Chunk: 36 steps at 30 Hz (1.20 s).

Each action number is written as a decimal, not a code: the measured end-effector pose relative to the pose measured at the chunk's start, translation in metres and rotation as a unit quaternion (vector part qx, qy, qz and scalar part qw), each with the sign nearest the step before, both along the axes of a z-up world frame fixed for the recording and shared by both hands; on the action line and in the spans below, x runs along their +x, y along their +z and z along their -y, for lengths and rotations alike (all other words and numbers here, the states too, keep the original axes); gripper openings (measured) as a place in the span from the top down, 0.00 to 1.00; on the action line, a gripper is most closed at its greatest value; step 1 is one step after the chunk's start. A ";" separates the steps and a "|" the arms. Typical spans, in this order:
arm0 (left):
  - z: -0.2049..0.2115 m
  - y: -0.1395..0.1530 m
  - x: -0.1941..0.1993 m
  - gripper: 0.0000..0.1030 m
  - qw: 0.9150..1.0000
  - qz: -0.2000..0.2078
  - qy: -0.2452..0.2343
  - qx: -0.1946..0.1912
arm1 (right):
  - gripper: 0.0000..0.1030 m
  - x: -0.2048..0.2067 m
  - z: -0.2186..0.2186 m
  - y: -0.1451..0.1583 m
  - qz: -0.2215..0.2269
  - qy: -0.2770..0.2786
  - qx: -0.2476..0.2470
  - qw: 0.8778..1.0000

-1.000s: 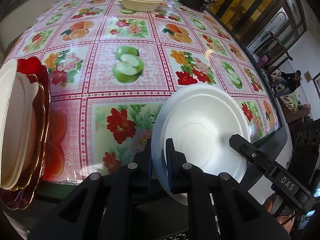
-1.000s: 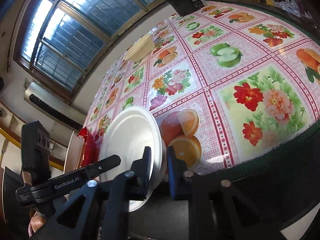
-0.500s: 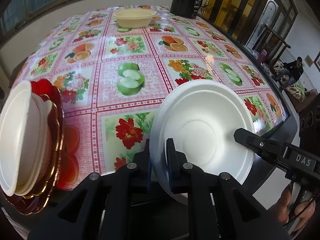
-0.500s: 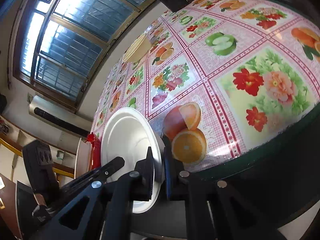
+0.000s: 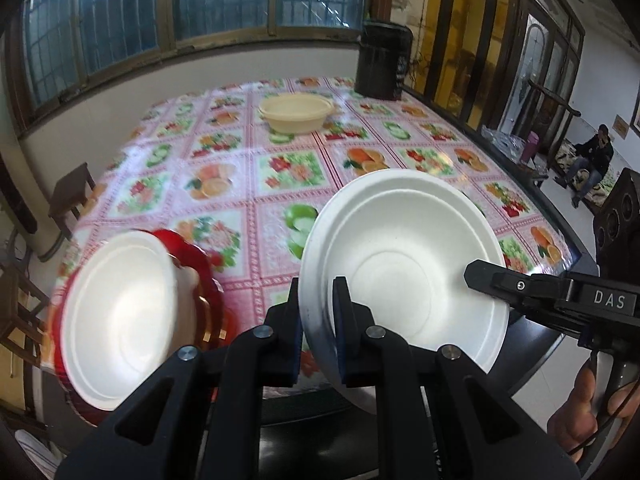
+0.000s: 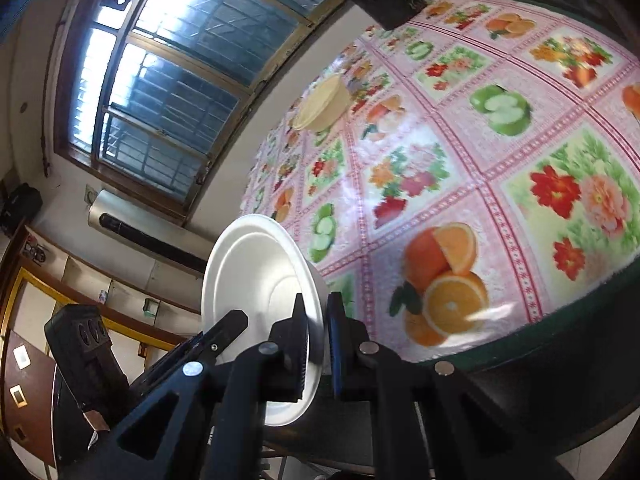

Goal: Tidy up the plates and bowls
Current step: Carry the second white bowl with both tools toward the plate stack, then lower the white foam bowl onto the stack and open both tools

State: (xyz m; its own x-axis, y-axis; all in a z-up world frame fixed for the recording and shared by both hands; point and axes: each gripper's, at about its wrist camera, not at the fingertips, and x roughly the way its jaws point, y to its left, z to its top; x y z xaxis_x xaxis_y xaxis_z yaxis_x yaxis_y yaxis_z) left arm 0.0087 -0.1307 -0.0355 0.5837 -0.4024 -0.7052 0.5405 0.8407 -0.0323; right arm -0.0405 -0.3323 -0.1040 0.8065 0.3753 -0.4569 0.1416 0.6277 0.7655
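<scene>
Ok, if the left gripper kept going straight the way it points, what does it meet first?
The left gripper is already shut on the white bowl's rim, so the bowl goes with it. Ahead lies bare tablecloth, with the beige bowl far along that line. Depth is unclear, but nothing nearer stands in the way.

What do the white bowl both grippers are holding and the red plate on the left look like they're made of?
White bowl: probably foam or molded pulp; matte, thin rim, moulded rings. Red plate: likely glass or glossy plastic; translucent red with a scalloped, gold-tinted edge, though blurred.
</scene>
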 end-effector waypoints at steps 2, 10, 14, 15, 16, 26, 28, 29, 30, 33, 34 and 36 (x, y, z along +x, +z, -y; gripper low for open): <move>-0.008 0.007 0.001 0.86 1.000 0.016 0.012 0.000 | 0.89 0.006 -0.007 0.009 0.009 0.010 -0.004 1.000; -0.047 0.029 0.009 0.86 0.995 0.076 0.070 0.000 | 0.89 0.037 -0.046 0.036 0.037 0.057 -0.023 0.997; -0.067 0.032 0.017 0.86 0.992 0.085 0.094 0.000 | 0.89 0.054 -0.067 0.044 0.045 0.081 -0.029 0.995; -0.072 0.032 0.019 0.86 0.991 0.086 0.101 0.000 | 0.89 0.057 -0.071 0.045 0.045 0.086 -0.030 0.995; -0.075 0.032 0.021 0.86 0.991 0.087 0.105 0.000 | 0.89 0.061 -0.076 0.046 0.045 0.090 -0.031 0.994; -0.109 0.020 0.037 0.84 0.985 0.085 0.153 0.007 | 0.89 0.092 -0.117 0.045 0.040 0.124 -0.055 0.990; -0.114 0.016 0.040 0.84 0.983 0.083 0.161 0.011 | 0.89 0.097 -0.125 0.043 0.036 0.130 -0.059 0.989; -0.117 0.015 0.042 0.83 0.983 0.083 0.164 0.013 | 0.89 0.100 -0.128 0.042 0.034 0.133 -0.061 0.989; -0.119 0.013 0.043 0.83 0.982 0.083 0.168 0.015 | 0.89 0.102 -0.132 0.040 0.032 0.136 -0.063 0.988; -0.127 0.007 0.047 0.82 0.981 0.076 0.175 0.017 | 0.89 0.107 -0.141 0.036 0.026 0.143 -0.069 0.987; -0.130 0.005 0.047 0.82 0.981 0.075 0.177 0.017 | 0.89 0.107 -0.144 0.034 0.025 0.144 -0.070 0.987; -0.133 0.001 0.049 0.82 0.981 0.071 0.179 0.018 | 0.89 0.109 -0.148 0.031 0.022 0.148 -0.069 0.986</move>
State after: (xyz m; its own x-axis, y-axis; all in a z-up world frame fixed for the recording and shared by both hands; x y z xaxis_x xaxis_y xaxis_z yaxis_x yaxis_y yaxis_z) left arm 0.0574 0.0019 -0.0340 0.7764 -0.1291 -0.6169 0.2064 0.9769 0.0554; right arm 0.0687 -0.1847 -0.0731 0.6913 0.5328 -0.4881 -0.0938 0.7359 0.6705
